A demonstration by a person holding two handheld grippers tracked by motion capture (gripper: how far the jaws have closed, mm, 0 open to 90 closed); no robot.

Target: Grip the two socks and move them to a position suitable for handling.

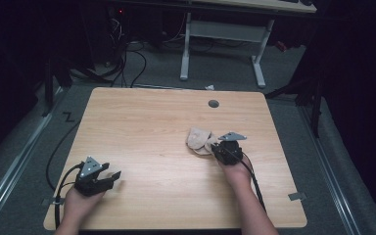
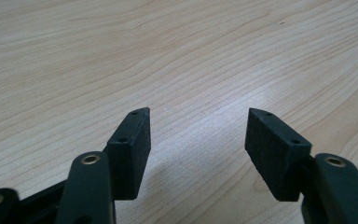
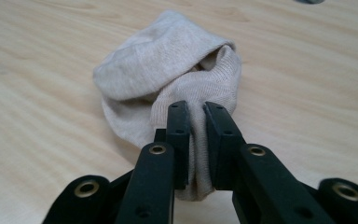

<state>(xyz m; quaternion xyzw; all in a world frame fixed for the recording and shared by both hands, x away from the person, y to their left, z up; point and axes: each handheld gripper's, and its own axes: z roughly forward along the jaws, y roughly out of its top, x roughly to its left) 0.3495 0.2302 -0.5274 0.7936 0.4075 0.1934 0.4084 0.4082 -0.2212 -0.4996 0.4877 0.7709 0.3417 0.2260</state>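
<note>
My right gripper [image 3: 196,108] pinches a fold of the bunched beige sock [image 3: 168,70]; the grab looks done. My left gripper [image 2: 196,126] waits wide and empty over the table [image 1: 142,122], with the unrolling left to do.

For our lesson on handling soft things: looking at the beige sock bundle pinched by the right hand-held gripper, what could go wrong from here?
1. The right hand-held gripper pinches just one fold of the beige knitted sock bundle, so lifting may unroll it or let the fabric slip out.
2. The left hand-held gripper sits open and far off over the light wooden table, so it likely cannot steady the bundle.
</note>
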